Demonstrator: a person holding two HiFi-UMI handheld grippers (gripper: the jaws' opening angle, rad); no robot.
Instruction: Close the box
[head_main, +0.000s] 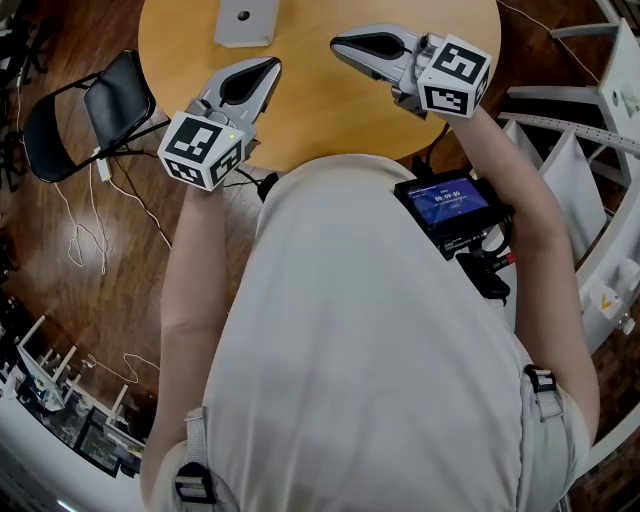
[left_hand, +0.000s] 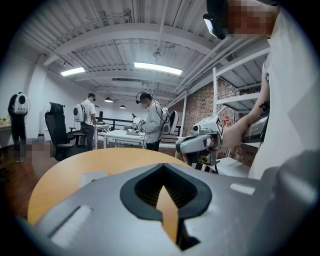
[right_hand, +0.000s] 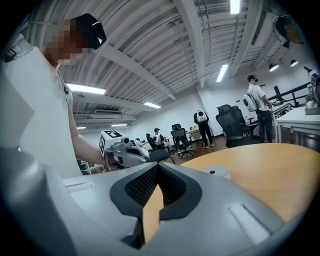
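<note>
— Type of premises?
— Open-plan lab or workshop: ribbed metal ceiling (left_hand: 100, 30), strip lights (left_hand: 157, 68), brick wall (left_hand: 200, 107), metal shelving (left_hand: 240, 100), office chairs (right_hand: 232, 125), white tables (left_hand: 122, 135), round wooden surface (head_main: 320, 110).
— Occupants?
— Several people wearing backpack rigs (left_hand: 150, 122).

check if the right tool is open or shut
Shut and empty: in the right gripper view the right tool has its jaw tips touching, only table showing through the gap.

Round wooden counter (head_main: 330, 100), tan top. One item lies directly on it: a flat pale grey box (head_main: 246, 22), just ahead of the left hand-held gripper (head_main: 268, 68) and apart from it, left of the right hand-held gripper (head_main: 338, 44).
</note>
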